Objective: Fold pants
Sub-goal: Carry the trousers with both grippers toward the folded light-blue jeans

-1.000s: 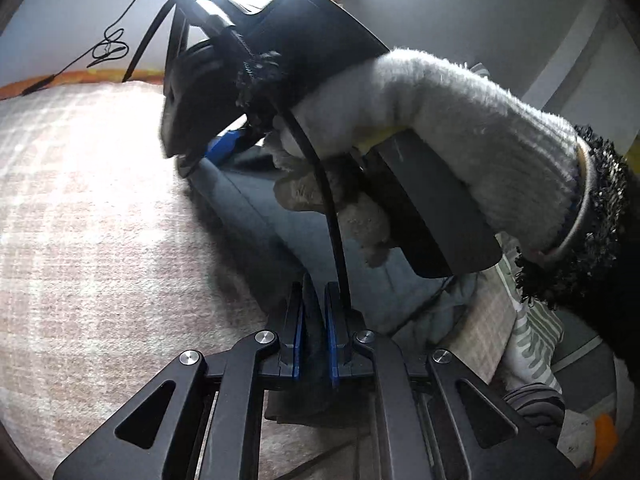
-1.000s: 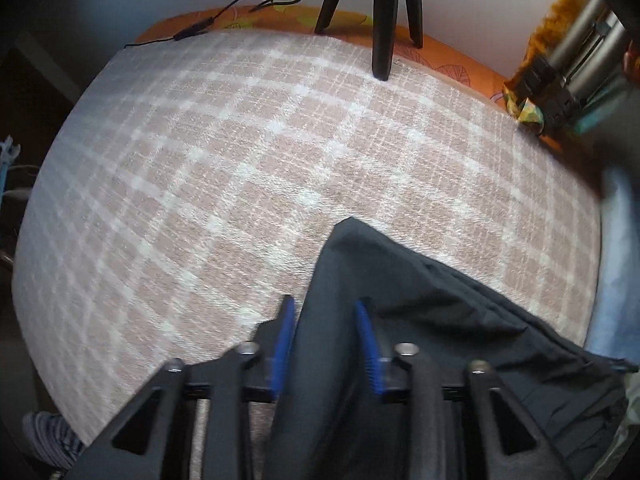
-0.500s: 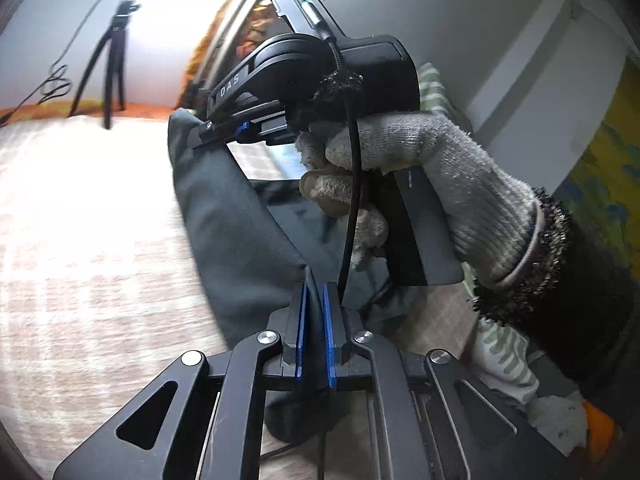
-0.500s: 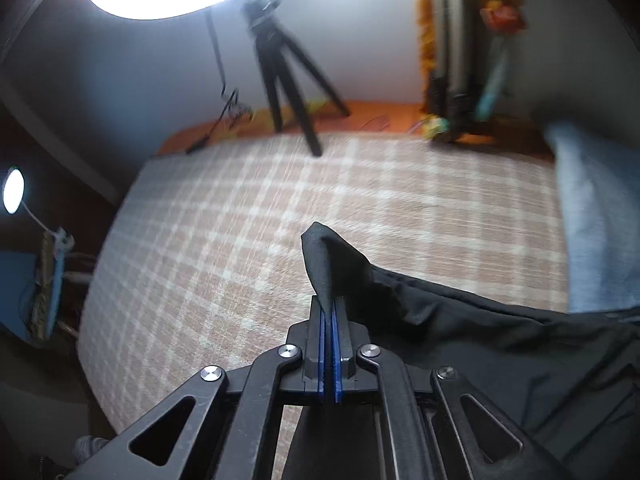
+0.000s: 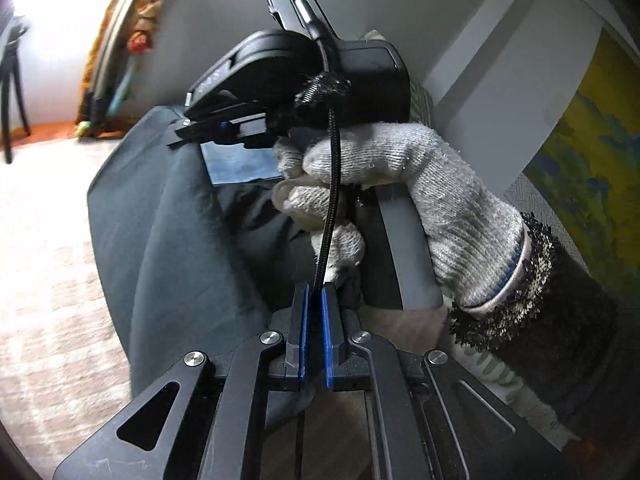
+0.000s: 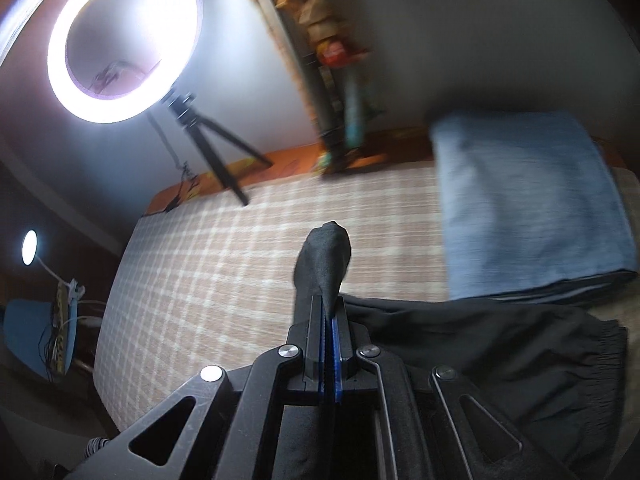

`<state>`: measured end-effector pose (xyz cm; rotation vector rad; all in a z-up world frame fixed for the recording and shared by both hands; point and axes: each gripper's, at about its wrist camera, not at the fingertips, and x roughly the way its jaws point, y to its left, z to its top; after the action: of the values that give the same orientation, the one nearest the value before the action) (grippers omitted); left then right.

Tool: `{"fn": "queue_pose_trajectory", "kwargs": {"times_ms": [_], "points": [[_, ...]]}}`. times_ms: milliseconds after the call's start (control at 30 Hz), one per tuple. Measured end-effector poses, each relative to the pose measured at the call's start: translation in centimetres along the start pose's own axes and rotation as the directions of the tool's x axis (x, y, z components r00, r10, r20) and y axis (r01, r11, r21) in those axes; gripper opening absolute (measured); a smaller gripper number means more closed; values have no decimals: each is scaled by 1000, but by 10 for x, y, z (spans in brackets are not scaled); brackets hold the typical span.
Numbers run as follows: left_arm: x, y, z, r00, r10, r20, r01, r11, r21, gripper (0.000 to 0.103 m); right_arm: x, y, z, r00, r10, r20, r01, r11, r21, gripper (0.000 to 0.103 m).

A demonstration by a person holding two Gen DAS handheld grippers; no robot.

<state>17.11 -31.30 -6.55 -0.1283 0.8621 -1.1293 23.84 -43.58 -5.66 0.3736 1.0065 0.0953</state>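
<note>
Pants (image 6: 460, 344) hang lifted over the plaid bedspread (image 6: 224, 280), both our left gripper (image 5: 313, 312) and right gripper (image 6: 329, 320) pinching dark fabric; we judge the fold mid-carry, next laying it flat

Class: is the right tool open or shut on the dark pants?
Shut: the right tool pinches a peak of the dark pants between closed blue pads.
</note>
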Motion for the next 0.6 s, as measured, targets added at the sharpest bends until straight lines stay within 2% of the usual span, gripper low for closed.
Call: {"fn": "queue_pose_trajectory", "kwargs": {"times_ms": [133, 233, 400, 500, 600], "points": [[-2, -4, -4, 1000, -6, -25, 6, 1000, 29, 6, -14, -33, -2, 1000, -30, 9, 30, 1000, 7, 0], [3, -2, -6, 999, 37, -23, -36, 998, 58, 6, -17, -60, -5, 1000, -27, 13, 26, 999, 44, 0], [26, 1, 0, 999, 29, -44, -28, 999, 23, 6, -25, -105, -11, 999, -34, 28, 30, 994, 109, 0], [33, 5, 3, 998, 49, -45, -49, 999, 15, 9, -29, -129, -9, 998, -54, 21, 51, 992, 114, 0], [29, 21, 7, 995, 93, -43, -94, 995, -15, 10, -32, -158, -3, 999, -41, 24, 37, 988, 149, 0]]}}
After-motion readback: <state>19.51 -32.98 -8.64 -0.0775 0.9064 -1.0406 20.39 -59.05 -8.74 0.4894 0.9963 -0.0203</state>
